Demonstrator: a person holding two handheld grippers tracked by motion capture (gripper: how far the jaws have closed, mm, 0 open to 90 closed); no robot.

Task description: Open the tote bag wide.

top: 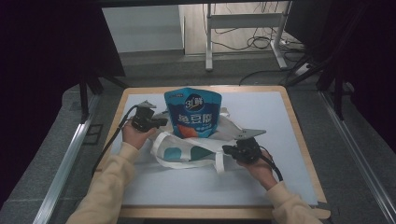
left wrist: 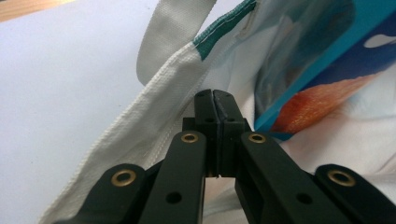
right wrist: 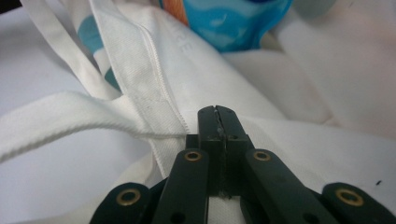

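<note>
A white tote bag (top: 187,151) with teal patches lies crumpled on the mat, and a blue snack pouch (top: 194,114) stands upright at its mouth. My left gripper (top: 164,122) is at the pouch's left side. In the left gripper view the left gripper (left wrist: 215,92) is shut, its tips against the bag's stitched rim (left wrist: 154,116) next to the pouch (left wrist: 327,79). My right gripper (top: 225,149) is at the bag's right edge. It (right wrist: 217,108) is shut too, low over the white fabric (right wrist: 289,135), with a handle strap (right wrist: 60,116) to its left and the pouch (right wrist: 233,23) beyond.
A pale mat (top: 261,116) covers a wooden table (top: 299,135). The bag's long strap (top: 217,161) loops toward the front. Behind the table stand desk legs (top: 209,42) with cables on the floor. Bare mat lies to the right and front.
</note>
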